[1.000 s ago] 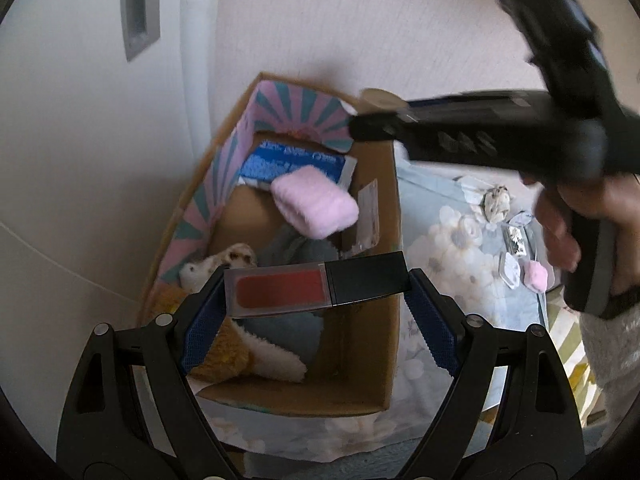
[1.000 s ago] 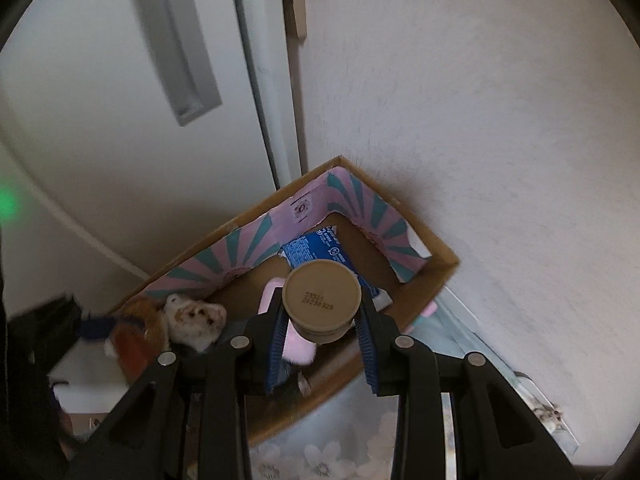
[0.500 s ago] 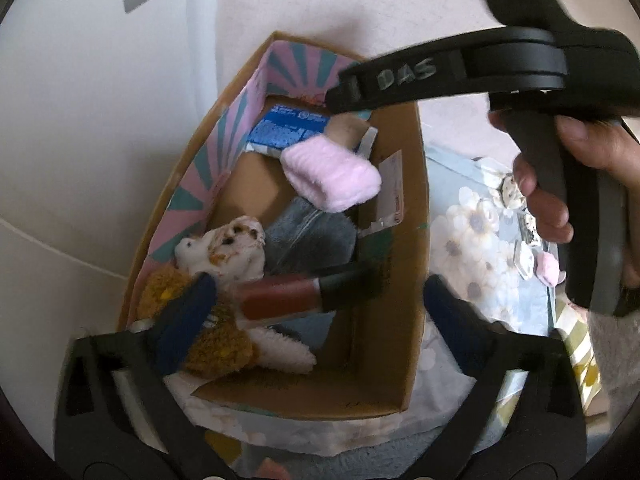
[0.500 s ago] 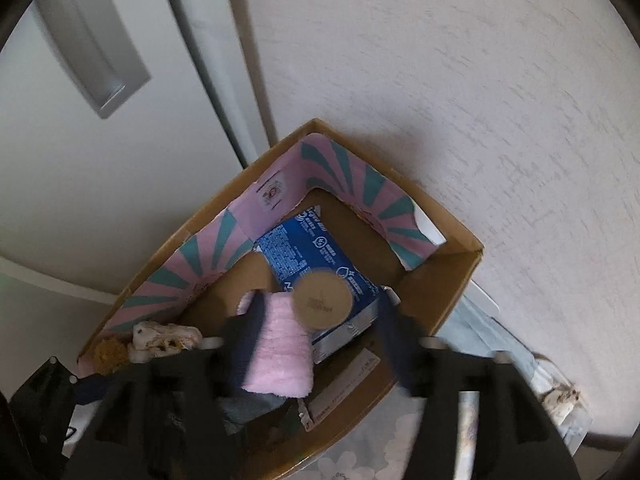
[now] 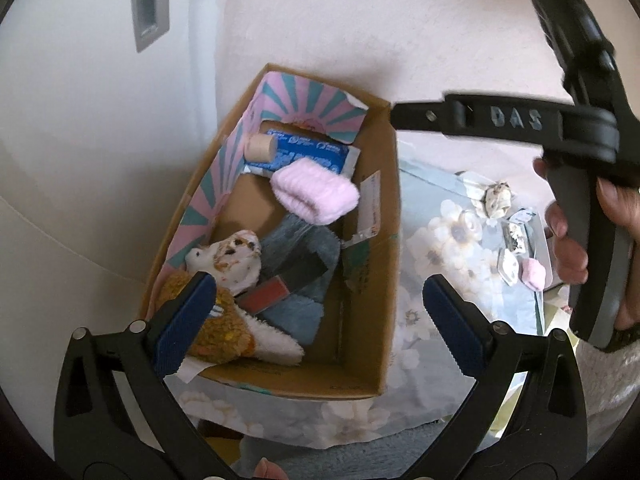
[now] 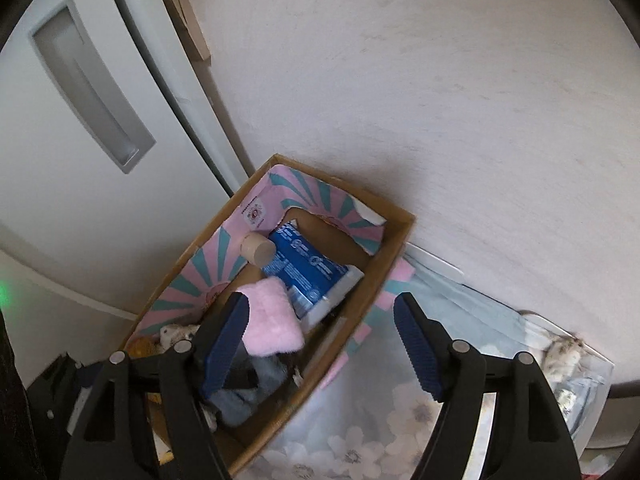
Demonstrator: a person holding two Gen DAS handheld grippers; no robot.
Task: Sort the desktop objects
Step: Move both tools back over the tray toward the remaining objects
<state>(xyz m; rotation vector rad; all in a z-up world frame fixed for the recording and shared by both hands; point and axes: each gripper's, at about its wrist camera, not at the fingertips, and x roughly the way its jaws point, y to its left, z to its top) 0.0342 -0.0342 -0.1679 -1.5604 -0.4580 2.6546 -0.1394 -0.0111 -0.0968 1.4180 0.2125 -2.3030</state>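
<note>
A cardboard box [image 5: 390, 264] with a pink-and-teal striped lining stands by the wall. Inside lie a tan cylinder [image 5: 260, 148] on a blue pack [image 5: 308, 154], a pink fluffy pad [image 5: 316, 192], a plush toy [image 5: 224, 256] and a red-and-black stick [image 5: 276, 292] on grey-blue cloth. My left gripper [image 5: 316, 304] hovers over the box's near end, open wide and holding nothing. My right gripper [image 6: 320, 308] hangs above the box's right wall [image 6: 372, 292], jaws still opening, with nothing gripped. The tan cylinder [image 6: 258, 248] rests in the far corner.
The box stands on a floral cloth [image 5: 440, 240]. To its right lie small trinkets: a hamster figure [image 5: 498, 196], clips [image 5: 516, 240] and a pink piece [image 5: 534, 274]. A hand [image 5: 568, 240] holds the right tool's handle. A white door [image 6: 80, 120] and the wall close off the back.
My left gripper opened and the red-and-black stick dropped onto the cloth in the box. My right gripper opened too, letting the tan cylinder fall into the far corner, then drew back to the right.
</note>
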